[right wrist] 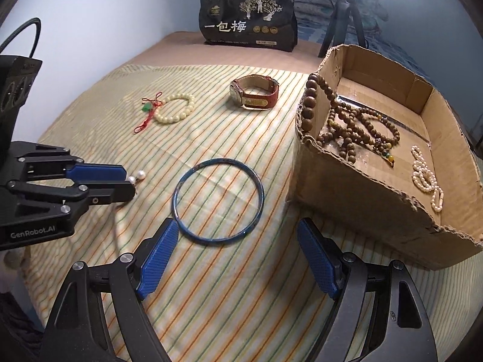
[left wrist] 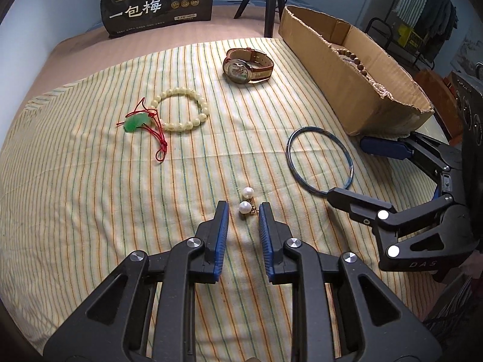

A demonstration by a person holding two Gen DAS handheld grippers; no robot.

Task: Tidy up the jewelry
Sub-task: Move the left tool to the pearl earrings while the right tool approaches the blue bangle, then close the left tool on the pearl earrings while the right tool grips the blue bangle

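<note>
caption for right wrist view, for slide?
Open right gripper above blue bangle beside cardboard box of beads.

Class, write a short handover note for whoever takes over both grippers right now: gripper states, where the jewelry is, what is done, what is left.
Left gripper: jaws narrowed around the pearl earrings, not clearly gripping.
Right gripper: open, at the blue bangle, nothing held.
Done: wooden bead strands and small pearl strand lie in the cardboard box.
Left, on the striped cloth: earrings, bangle, watch, pale bead bracelet, green pendant on red cord.
</note>
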